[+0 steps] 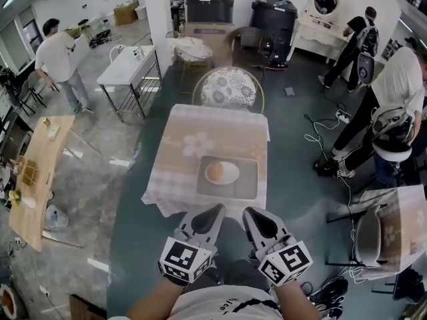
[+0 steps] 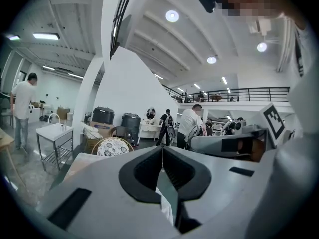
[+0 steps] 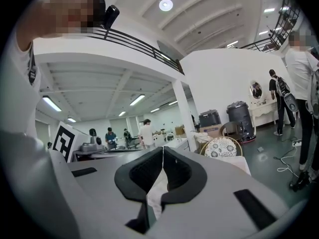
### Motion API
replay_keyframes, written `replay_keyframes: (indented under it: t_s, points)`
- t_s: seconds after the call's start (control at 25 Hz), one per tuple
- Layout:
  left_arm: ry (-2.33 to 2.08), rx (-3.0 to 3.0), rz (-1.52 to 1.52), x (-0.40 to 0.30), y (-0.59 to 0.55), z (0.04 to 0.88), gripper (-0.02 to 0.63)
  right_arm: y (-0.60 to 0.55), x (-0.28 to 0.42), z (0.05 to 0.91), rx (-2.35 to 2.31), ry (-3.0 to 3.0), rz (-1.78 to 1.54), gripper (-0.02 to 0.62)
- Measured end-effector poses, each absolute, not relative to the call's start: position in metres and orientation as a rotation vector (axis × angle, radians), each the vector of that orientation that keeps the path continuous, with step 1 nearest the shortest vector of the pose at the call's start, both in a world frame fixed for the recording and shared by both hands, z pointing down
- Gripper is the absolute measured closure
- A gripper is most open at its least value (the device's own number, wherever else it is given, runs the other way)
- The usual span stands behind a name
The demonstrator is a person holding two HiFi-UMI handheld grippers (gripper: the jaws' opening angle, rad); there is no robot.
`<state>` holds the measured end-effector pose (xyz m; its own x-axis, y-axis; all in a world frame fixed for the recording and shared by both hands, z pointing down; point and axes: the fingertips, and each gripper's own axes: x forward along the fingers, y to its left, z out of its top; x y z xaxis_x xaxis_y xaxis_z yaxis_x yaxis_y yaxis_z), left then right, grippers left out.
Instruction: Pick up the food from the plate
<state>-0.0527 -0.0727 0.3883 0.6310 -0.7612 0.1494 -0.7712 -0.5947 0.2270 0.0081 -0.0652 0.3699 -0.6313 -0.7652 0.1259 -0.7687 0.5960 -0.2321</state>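
Right now you hold both grippers low in front of you, side by side and pointing toward the bench ahead. Your left gripper (image 1: 217,209) is clenched, its two jaws pressed together at the tips with nothing between them. Your right gripper (image 1: 249,212) is clenched the same way, also empty. Seen from the head view, their tips line up with the near edge of the bench (image 1: 190,142), which wears a pale checked cloth. On the cloth, toward your side and a little right of centre, lies a grey tray (image 1: 247,187). A white plate (image 1: 234,173) rests on the tray, left of its middle, and the food (image 1: 214,172), a round tan piece, sits on the plate's left half. Neither gripper touches the tray, the plate or the food. Beyond the far edge of the bench stands a round chair (image 1: 228,87) with a patterned seat, close to it. Farther back, two dark bins (image 1: 209,4) stand by the wall, and several people stand around the room, well apart from the bench.
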Motion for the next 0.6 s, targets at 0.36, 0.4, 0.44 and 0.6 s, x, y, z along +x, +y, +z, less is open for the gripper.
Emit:
replay_keyframes:
  t_s: [0.36,0.4,0.44,0.6]
  points:
    - [-1.233,2.573,0.106,-0.057,-0.120,0.410,0.600,-0.114,-0.001,0.383,1.330,-2.780,0.403,0.580]
    - [-1.240,2.569,0.120,-0.058,-0.127,0.414,0.600,-0.121,-0.002,0.385,1.326,-2.777,0.400,0.580]
    - [-1.249,2.565,0.134,-0.059,-0.133,0.419,0.600,-0.128,-0.002,0.388,1.321,-2.773,0.397,0.580]
    - [-1.263,2.558,0.179,-0.058,-0.160,0.442,0.600,-0.158,0.001,0.400,1.308,-2.764,0.413,0.580]
